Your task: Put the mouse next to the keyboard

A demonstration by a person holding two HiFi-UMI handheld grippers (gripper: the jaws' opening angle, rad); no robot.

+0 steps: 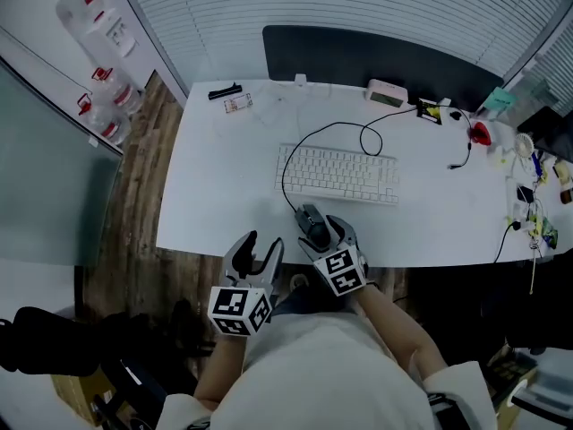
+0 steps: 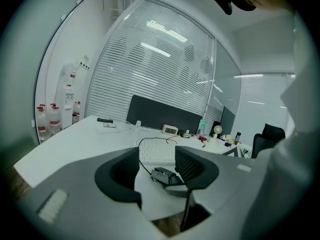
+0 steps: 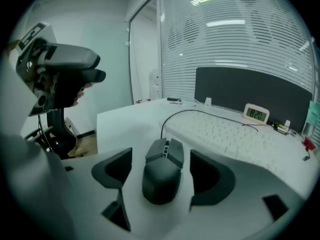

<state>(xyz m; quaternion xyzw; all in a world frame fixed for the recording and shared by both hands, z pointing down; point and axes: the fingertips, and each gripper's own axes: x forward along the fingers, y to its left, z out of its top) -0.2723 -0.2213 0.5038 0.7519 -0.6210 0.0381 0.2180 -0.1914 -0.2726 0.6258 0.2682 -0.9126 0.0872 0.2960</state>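
I see the matte black, angular wired mouse (image 3: pixel 162 176) on the white table (image 1: pixel 224 195) near its front edge, before the white keyboard (image 1: pixel 340 173). My right tool (image 3: pixel 162 170) straddles it with jaws apart. My left tool (image 2: pixel 156 166) hangs off the table's edge, jaws apart.

Your left gripper (image 2: pixel 156 160): jaws apart, empty. Beyond: black mouse (image 2: pixel 164 175) on white surface (image 2: pixel 70 146), keyboard (image 2: pixel 155 153) just behind it.
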